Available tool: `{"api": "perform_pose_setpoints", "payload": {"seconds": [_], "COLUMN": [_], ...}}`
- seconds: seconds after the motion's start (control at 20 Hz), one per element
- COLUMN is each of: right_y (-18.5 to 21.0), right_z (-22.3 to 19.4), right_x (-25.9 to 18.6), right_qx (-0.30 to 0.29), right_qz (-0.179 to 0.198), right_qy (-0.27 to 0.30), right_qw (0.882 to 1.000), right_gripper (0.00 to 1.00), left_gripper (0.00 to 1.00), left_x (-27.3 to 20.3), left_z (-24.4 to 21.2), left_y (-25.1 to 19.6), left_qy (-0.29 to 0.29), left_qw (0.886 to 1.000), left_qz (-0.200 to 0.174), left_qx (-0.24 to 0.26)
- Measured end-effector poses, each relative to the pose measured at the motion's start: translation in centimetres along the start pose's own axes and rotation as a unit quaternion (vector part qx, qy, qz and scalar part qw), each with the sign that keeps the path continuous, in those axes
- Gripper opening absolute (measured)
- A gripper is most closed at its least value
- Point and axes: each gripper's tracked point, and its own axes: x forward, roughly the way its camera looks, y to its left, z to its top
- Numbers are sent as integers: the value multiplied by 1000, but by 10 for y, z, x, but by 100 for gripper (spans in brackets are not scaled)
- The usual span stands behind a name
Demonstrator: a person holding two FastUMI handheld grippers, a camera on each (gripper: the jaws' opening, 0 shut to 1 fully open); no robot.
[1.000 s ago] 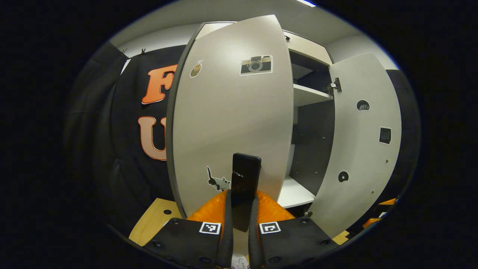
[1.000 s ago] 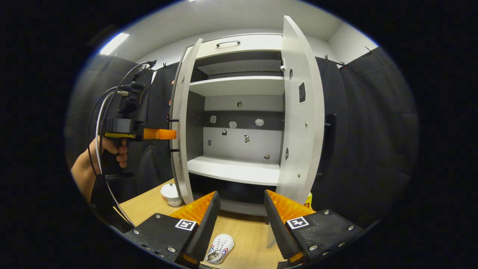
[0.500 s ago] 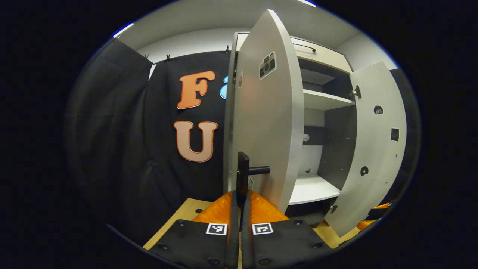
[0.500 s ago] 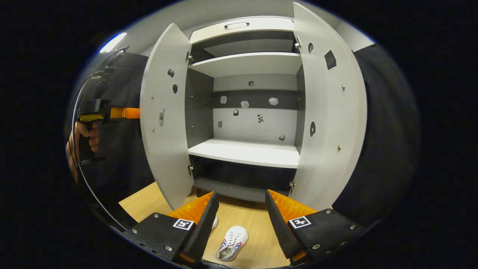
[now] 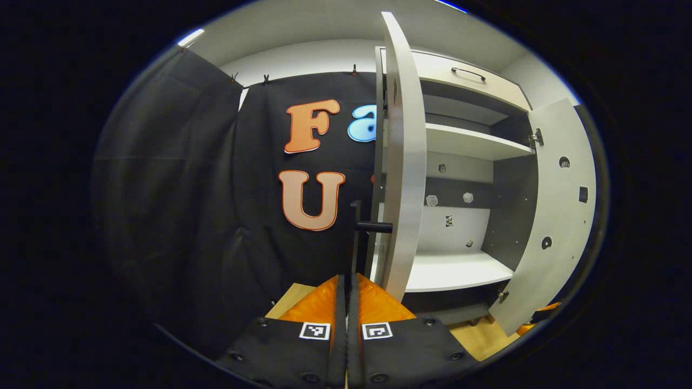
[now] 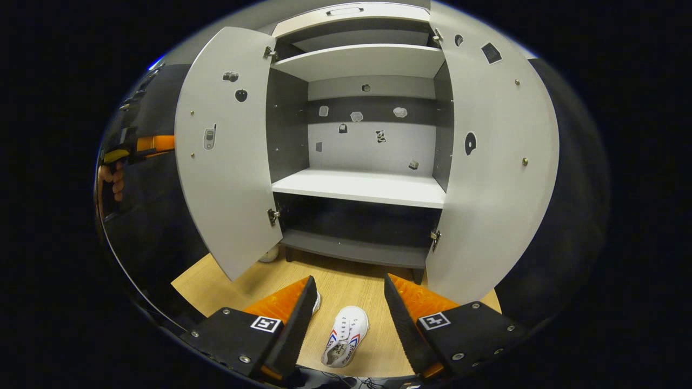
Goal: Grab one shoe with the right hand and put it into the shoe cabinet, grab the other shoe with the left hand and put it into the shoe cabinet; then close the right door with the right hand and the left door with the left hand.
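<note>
Both doors are seen open and the cabinet shelves bare; no shoe has been stowed. One shoe lies on the floor before the cabinet, below the released right gripper; the left gripper is clenched on the door handle.

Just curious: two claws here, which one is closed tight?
The left claw, its fingers pressed together on the left door's black handle. The right claw gapes over a white shoe.
</note>
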Motion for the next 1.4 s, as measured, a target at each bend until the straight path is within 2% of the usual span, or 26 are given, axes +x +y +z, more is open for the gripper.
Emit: {"api": "perform_pose_setpoints", "payload": {"seconds": [0.25, 0.45, 0.5, 0.6, 0.65, 0.75, 0.95, 1.0, 1.1, 1.3, 1.4], "right_y": [1, 2, 0, 0, -1, -4, -9, -7, -9, -11, -14], "right_z": [-36, -70, -81, -101, -111, -130, -169, -178, -198, -240, -257], "right_x": [9, 18, 21, 26, 29, 32, 45, 49, 58, 78, 86], "right_qx": [13, 29, 38, 60, 67, 70, 59, 58, 55, 75, 77], "right_qz": [-15, -18, -22, -23, -22, -22, -24, -21, -24, -27, -30], "right_qy": [40, 76, 87, 112, 122, 145, 194, 204, 229, 285, 309], "right_qw": [999, 996, 995, 992, 990, 987, 979, 977, 972, 955, 947], "right_gripper": [77, 77, 77, 77, 77, 77, 76, 73, 70, 65, 65], "left_gripper": [8, 10, 22, 35, 38, 58, 63, 67, 70, 80, 78], "left_x": [-16, -33, -36, -44, -48, -55, -66, -68, -70, -78, -82], "left_z": [-4, -7, -10, -15, -17, -21, -24, -25, -28, -33, -37], "left_y": [6, -6, -10, -13, -16, -18, -20, -22, -24, -29, -34], "left_qy": [-25, -43, -43, -47, -50, -55, -65, -66, -65, -63, -60], "left_qw": [999, 997, 997, 996, 996, 996, 996, 996, 996, 995, 995], "left_qz": [-8, -34, -38, -43, -45, -46, -44, -44, -45, -39, -39], "left_qx": [41, 51, 53, 56, 53, 48, 46, 45, 45, 61, 67]}}
